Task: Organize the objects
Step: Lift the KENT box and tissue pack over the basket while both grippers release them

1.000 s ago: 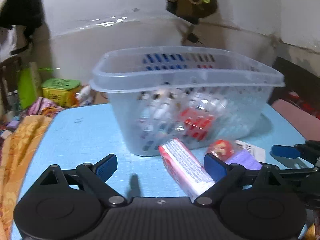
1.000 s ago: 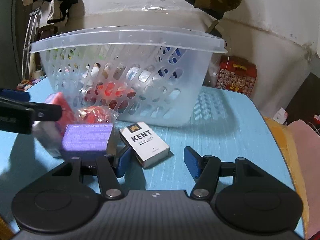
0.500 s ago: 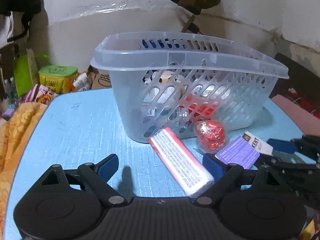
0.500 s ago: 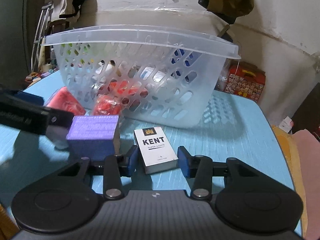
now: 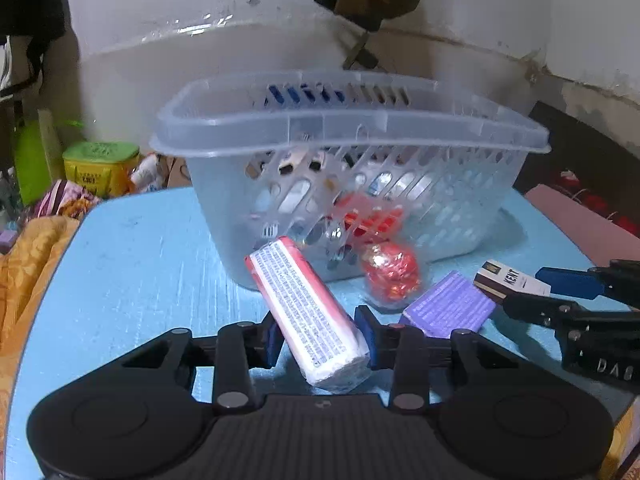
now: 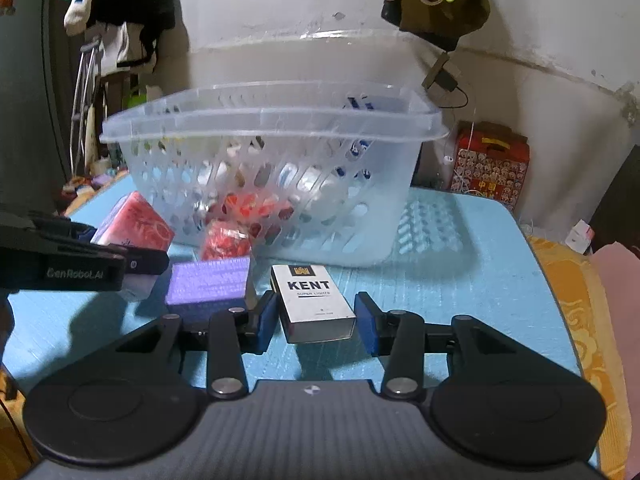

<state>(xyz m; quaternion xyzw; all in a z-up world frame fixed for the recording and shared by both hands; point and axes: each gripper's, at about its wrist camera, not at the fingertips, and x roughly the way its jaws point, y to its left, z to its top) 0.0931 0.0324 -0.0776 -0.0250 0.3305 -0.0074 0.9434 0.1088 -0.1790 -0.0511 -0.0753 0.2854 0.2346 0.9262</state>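
A clear plastic basket (image 5: 344, 128) with several small items inside stands on the blue table (image 5: 140, 264). My left gripper (image 5: 320, 340) is shut on a pink-and-white wrapped pack (image 5: 308, 308), held tilted just above the table. My right gripper (image 6: 316, 322) has closed on a white KENT cigarette pack (image 6: 312, 300), its pads at both sides of the pack. A purple box (image 6: 208, 282) and a red foil ball (image 5: 390, 274) lie between them in front of the basket (image 6: 272, 120).
A yellow-green tin (image 5: 100, 164) and clutter sit beyond the table's left edge. An orange cloth (image 5: 28, 264) hangs at the left. A red patterned box (image 6: 490, 160) stands behind the table at the right. A bag (image 6: 436, 8) hangs on the wall.
Both grippers have closed: the left one on the pink-and-white pack, the right one on the KENT pack. Both have drawn back a little from the basket.
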